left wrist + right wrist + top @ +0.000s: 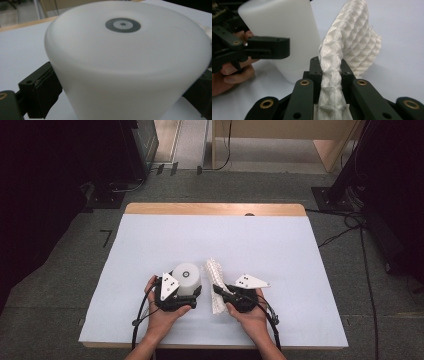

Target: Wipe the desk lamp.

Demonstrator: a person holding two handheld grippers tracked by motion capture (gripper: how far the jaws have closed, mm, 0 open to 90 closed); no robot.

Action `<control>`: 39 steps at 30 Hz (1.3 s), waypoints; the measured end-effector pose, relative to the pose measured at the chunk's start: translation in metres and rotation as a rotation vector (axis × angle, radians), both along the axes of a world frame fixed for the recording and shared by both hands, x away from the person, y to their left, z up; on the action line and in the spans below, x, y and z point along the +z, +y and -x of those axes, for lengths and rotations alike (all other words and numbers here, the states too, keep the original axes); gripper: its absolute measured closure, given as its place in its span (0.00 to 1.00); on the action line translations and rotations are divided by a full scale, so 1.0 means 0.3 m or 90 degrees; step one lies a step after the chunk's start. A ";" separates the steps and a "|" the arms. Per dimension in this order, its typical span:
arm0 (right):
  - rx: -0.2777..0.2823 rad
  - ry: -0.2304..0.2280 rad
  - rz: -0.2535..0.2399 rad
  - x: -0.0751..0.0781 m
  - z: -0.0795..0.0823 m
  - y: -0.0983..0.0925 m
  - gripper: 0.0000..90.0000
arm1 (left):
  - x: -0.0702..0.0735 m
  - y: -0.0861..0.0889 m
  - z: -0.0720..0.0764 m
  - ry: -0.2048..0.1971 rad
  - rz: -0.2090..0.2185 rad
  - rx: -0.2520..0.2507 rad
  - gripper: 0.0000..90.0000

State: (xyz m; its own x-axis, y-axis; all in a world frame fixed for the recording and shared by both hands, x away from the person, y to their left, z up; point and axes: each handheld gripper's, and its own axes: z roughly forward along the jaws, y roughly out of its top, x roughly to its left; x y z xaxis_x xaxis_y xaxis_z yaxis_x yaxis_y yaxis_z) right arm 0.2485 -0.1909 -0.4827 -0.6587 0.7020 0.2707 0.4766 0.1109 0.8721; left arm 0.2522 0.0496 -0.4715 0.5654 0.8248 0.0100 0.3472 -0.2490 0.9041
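Observation:
A white tapered container [187, 276] stands on the white table cover [215, 237], with a grey ring mark [122, 25] on its flat top. My left gripper [184, 292] is shut on it, one black jaw pressed against each side of its lower wall [120, 92]. Just to its right is a white waffle-weave cloth [215, 272]. My right gripper [220, 291] is shut on the cloth; the jaws pinch a bunched strip [330, 70], and the loose end [354, 37] rises above them. Container and cloth sit close together, about a finger's width apart.
A wooden table edge [215, 209] shows beyond the white cover. Grey carpet surrounds the table, with cables [350, 227] at the right and dark equipment at both sides. The person's hands [162, 317] hold both grippers near the front edge.

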 end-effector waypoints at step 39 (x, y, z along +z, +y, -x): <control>0.044 -0.079 -0.040 0.101 0.050 0.035 0.88 | 0.019 0.061 -0.039 0.017 0.068 -0.210 0.10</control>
